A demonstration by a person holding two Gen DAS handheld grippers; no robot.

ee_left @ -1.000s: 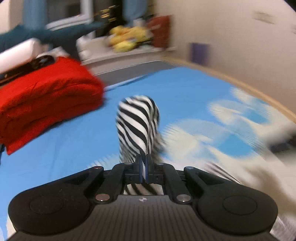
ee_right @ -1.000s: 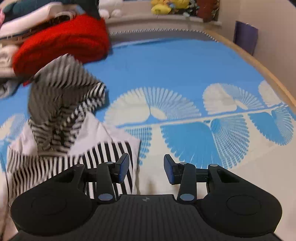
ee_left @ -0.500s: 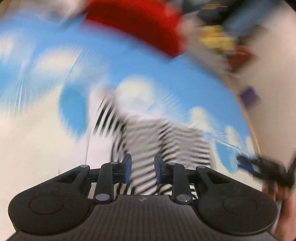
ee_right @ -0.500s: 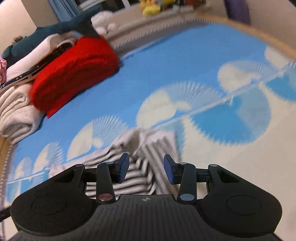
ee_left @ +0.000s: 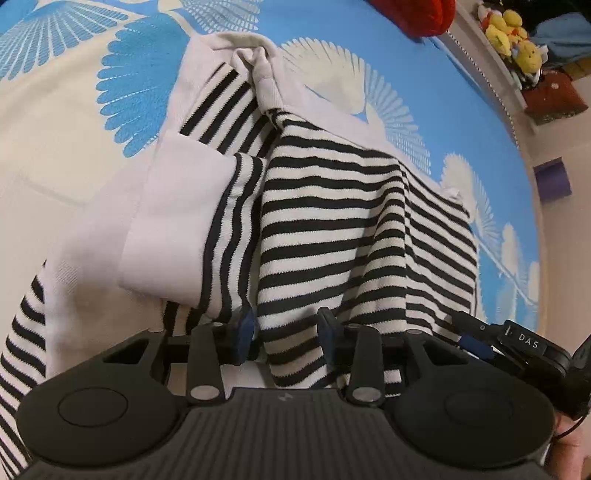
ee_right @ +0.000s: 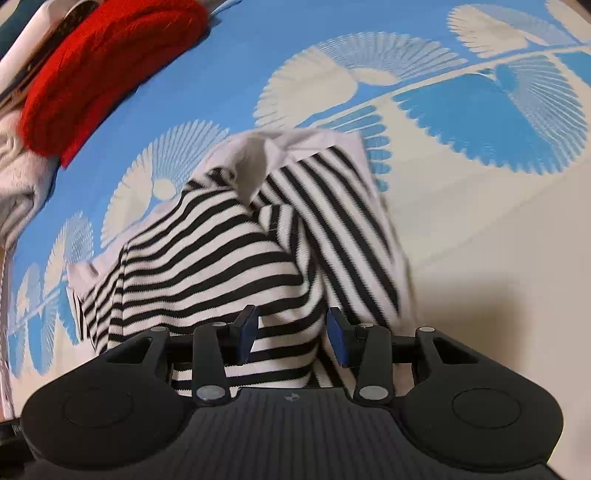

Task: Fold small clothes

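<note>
- Since a second ago the left gripper has let go of the striped garment, which was hanging pinched between its fingers and is now lying crumpled on the blue patterned bedspread
- Both grippers are now pointing down at the garment, where earlier the right one was looking out across the bed
- Left gripper is standing open, its jaws apart, with a striped fold of the garment lying between and just beyond the fingertips
- Right gripper is likewise standing open, hovering over the near edge of the garment, striped cloth showing in the gap between its jaws
- Beyond the garment, well apart from it, a red folded blanket is sitting on the bedspread
- Yellow plush toys are sitting on a shelf further beyond the garment
</note>
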